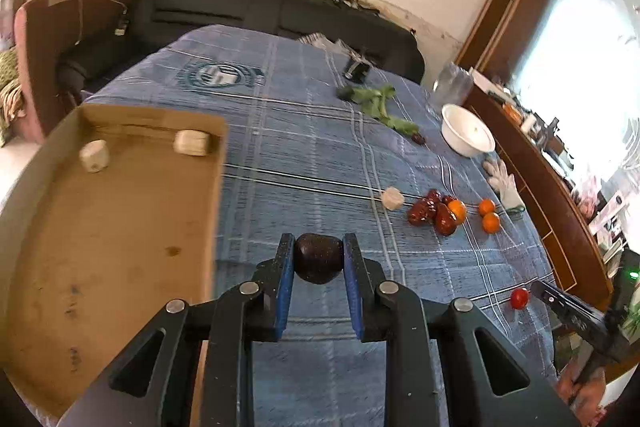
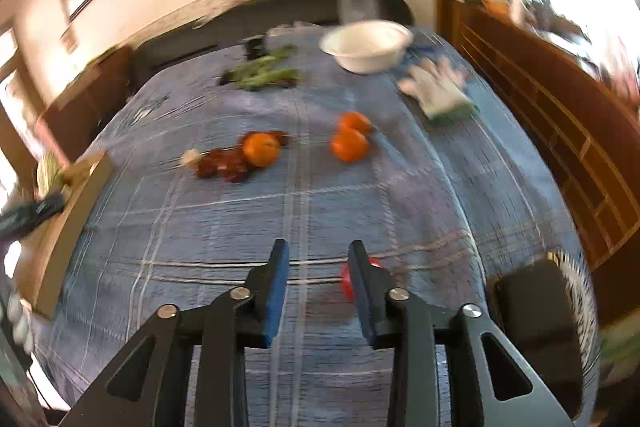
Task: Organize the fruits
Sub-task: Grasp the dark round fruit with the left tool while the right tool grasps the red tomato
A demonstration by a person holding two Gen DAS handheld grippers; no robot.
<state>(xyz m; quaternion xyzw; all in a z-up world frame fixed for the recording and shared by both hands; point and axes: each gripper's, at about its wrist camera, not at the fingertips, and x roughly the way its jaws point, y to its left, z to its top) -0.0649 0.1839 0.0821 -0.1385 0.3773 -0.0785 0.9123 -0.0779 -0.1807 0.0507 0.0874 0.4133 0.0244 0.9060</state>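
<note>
Gripping a dark round fruit [image 1: 318, 258] between its blue pads, the left gripper [image 1: 318, 259] hangs over the blue checked surface [image 1: 304, 147] just beside the cardboard tray [image 1: 120, 227]. Only the right wrist view shows the right gripper [image 2: 319, 267] parted and empty, a red tomato [image 2: 346, 281] half hidden behind one finger. Oranges [image 2: 349, 143], dates [image 2: 224, 165], a white bowl [image 2: 366, 45] and a glove [image 2: 438, 89] lie toward the far edge.

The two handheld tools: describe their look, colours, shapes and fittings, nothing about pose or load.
Both match. The left tool and right tool each have two flat fingers faced with blue pads, carried on black, matte linkage arms. Round silver pivot pins join the links, and the outer arms have triangular cut-outs. No cables or markings show, and no sleeve is clearly visible.
</note>
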